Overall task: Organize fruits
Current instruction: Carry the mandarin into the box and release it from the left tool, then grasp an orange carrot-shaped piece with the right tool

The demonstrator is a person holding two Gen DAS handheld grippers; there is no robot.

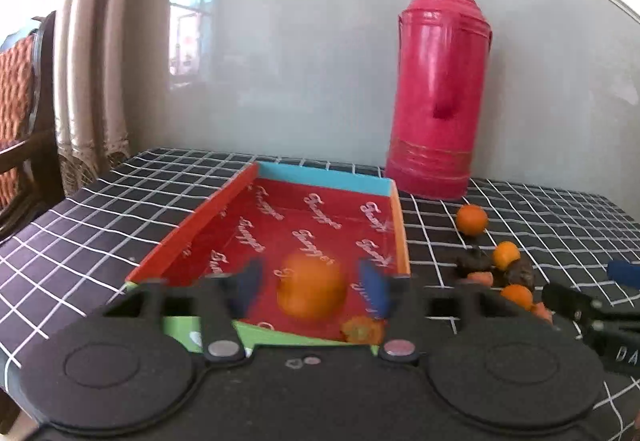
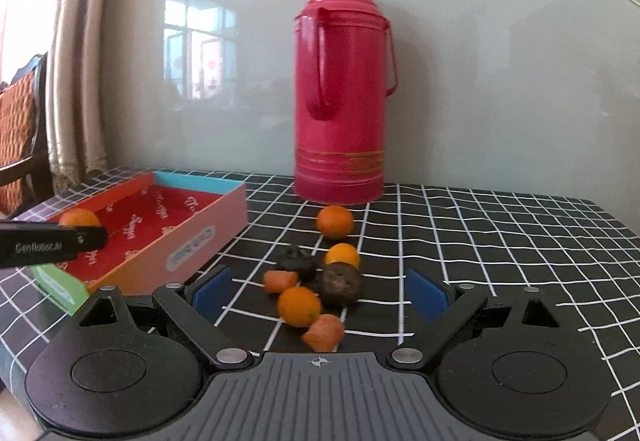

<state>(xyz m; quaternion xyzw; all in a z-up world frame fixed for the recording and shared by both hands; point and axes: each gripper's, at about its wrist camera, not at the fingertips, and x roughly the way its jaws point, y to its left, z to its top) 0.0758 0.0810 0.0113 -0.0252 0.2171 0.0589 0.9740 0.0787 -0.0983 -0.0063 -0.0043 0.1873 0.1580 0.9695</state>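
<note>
A blurred orange (image 1: 312, 287) sits between the blue pads of my left gripper (image 1: 312, 291), over the red floor of the colourful cardboard box (image 1: 324, 177). Gaps show on both sides of it, so the jaws are open and not pressing. The same orange (image 2: 80, 219) shows in the box (image 2: 208, 225) behind the left gripper's black body (image 2: 52, 245). My right gripper (image 2: 318, 293) stands open over a cluster on the checked cloth: three oranges (image 2: 300, 306), two dark wrinkled fruits (image 2: 340, 283) and two orange-red pieces (image 2: 324, 331).
A tall pink thermos flask (image 2: 342, 101) stands at the back against the wall. A small orange piece (image 1: 362, 329) lies by the box's front rim. A wooden chair (image 1: 20, 101) and a curtain (image 1: 92, 61) are off the table's left edge.
</note>
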